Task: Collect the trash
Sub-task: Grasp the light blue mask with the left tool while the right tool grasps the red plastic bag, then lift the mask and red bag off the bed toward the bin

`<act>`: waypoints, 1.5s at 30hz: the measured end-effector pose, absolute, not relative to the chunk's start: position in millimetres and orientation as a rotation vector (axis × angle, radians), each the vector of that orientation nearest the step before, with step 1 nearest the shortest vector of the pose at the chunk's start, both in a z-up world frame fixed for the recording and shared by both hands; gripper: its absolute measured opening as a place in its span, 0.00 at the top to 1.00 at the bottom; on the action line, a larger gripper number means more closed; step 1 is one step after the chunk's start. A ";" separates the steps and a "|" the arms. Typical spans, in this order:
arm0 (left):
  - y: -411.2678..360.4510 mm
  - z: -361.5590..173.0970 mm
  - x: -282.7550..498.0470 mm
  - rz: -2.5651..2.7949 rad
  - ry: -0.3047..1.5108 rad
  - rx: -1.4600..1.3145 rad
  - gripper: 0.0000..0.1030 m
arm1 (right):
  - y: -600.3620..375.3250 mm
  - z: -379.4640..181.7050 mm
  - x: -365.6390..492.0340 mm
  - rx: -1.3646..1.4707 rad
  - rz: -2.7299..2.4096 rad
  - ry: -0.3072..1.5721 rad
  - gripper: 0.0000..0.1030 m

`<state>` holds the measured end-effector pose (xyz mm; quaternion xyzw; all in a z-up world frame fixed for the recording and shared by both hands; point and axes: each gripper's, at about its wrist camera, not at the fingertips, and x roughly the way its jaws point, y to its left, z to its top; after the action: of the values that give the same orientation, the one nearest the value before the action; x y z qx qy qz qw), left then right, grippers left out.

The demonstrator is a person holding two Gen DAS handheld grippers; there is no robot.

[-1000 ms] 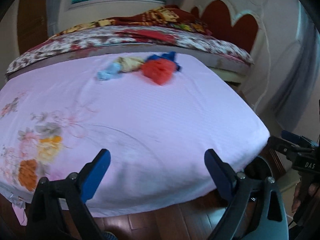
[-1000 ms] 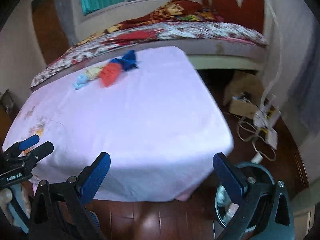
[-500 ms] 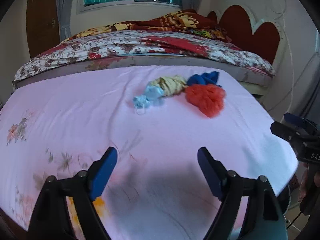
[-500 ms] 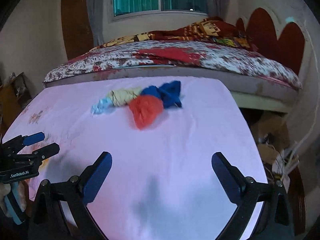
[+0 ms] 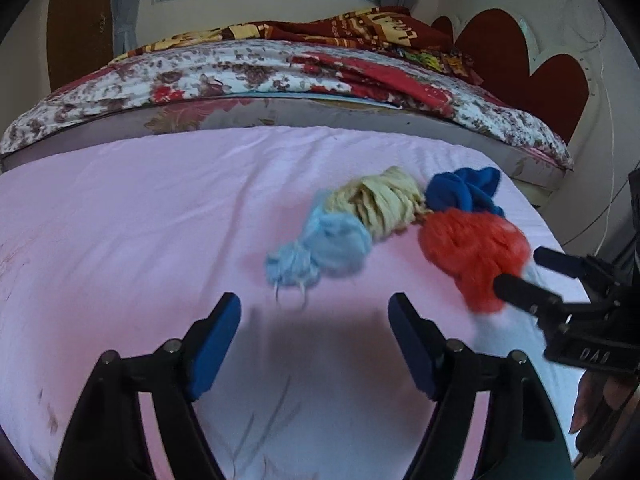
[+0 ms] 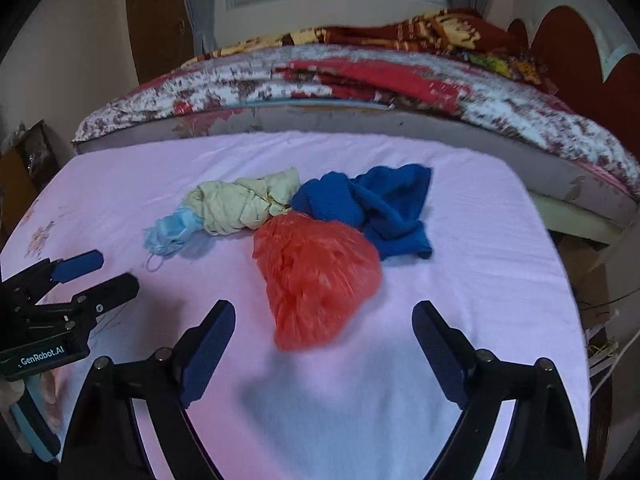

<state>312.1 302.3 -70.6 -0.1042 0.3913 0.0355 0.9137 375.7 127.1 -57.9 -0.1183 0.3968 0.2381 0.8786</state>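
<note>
Surface: pink sheet [image 6: 460, 216], floral bed [image 6: 360, 76] behind it.
Trash: red plastic bag [image 6: 316, 276], blue cloth [image 6: 380, 204], yellow wad [image 6: 244, 204] and light-blue mask [image 6: 172, 232], clustered touching mid-sheet.
My left gripper [image 5: 316, 344]: jaws spread but closing, nothing between them, just short of the mask [image 5: 320, 248].
My right gripper [image 6: 324, 348]: jaws wide but closing, red bag's near end between the tips, pads not touching it.

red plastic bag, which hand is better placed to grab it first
Right. The red plastic bag lies straight ahead of the right gripper, just beyond its closing, empty fingers. The left gripper faces the light blue mask instead, with the bag off to its side.
</note>
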 end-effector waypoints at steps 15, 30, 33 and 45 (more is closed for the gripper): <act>305.7 -86.1 361.0 0.086 0.892 -0.165 0.58 | 137.8 -70.2 395.5 -0.186 0.541 0.887 0.52; 309.2 -66.1 306.4 0.085 0.813 -0.139 0.71 | 117.5 -54.9 362.6 -0.165 0.565 0.843 0.65; 300.3 -59.3 293.5 0.076 0.798 -0.124 0.71 | 110.0 -48.8 352.3 -0.163 0.563 0.829 0.66; 245.1 -34.4 248.1 0.006 0.764 -0.093 0.71 | 60.8 -16.0 291.3 -0.164 0.520 0.760 0.67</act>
<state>248.1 245.1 -34.4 -0.0451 0.3729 0.0030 0.9268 291.3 60.8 -16.0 -0.0792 0.3664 0.2507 0.8925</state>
